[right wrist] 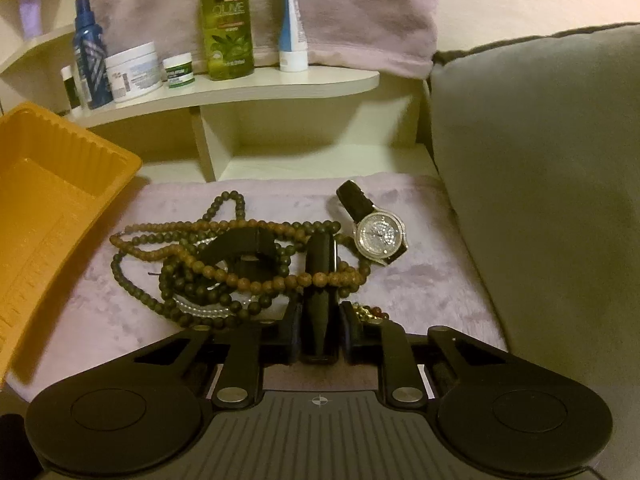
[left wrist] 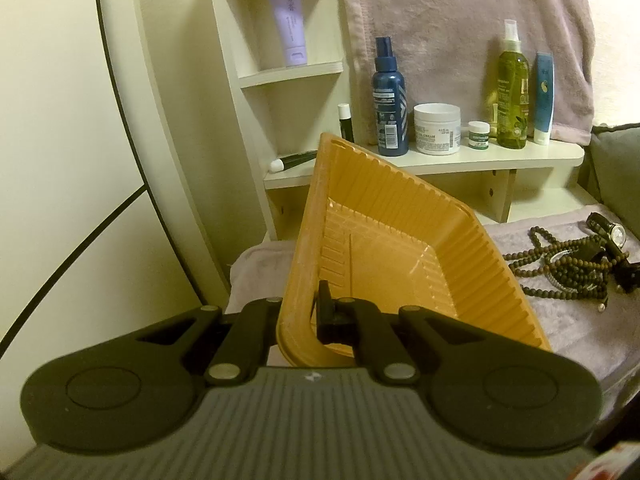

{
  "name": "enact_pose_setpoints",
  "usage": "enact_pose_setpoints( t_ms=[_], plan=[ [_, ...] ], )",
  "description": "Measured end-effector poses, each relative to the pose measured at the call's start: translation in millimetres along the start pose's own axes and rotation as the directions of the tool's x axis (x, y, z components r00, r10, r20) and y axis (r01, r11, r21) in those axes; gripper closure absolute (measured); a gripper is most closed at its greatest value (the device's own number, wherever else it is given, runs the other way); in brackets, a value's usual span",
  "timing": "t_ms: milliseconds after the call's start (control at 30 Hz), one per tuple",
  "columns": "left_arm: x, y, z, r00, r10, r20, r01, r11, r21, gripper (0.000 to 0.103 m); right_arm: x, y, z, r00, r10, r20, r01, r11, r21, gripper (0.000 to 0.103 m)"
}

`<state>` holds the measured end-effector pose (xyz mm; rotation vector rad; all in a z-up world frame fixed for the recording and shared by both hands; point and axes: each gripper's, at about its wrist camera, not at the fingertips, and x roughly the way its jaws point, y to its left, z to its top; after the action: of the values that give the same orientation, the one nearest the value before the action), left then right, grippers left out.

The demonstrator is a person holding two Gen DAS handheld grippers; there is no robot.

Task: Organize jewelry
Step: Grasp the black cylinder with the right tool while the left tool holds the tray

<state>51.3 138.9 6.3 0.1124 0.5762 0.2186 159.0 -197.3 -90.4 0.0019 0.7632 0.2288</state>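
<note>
In the left wrist view my left gripper (left wrist: 298,320) is shut on the near wall of an orange ribbed tray (left wrist: 400,220), which it holds tilted with nothing inside. Right of the tray lies a tangle of brown and dark bead strands (left wrist: 560,264) with a watch (left wrist: 618,236). In the right wrist view my right gripper (right wrist: 319,320) sits at the near edge of that bead pile (right wrist: 224,248), shut on a black strap (right wrist: 318,256) that a bead strand crosses. A crystal-faced watch (right wrist: 378,236) lies just right of it. The tray (right wrist: 60,200) stands to the left.
The jewelry rests on a lavender plush cloth (right wrist: 420,280). Behind it a cream shelf (right wrist: 280,84) carries bottles, jars and tubes, with a pink towel hanging above. A grey cushion (right wrist: 540,200) walls off the right side. A second black band (right wrist: 240,244) lies in the pile.
</note>
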Motion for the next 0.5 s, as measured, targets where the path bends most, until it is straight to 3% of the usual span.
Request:
enact_pose_setpoints(
  t_ms=[267,500],
  plan=[
    [0,1,0,1.0,-0.003,-0.006,0.003,1.0,-0.005,0.099,-25,-6,-13,0.999,0.015,-0.051,-0.013,0.999,0.032,0.083],
    [0,1,0,1.0,-0.007,-0.006,0.007,1.0,-0.004,0.099,-50,-10,-24,0.999,0.03,-0.022,-0.028,0.996,0.085,0.083]
  ],
)
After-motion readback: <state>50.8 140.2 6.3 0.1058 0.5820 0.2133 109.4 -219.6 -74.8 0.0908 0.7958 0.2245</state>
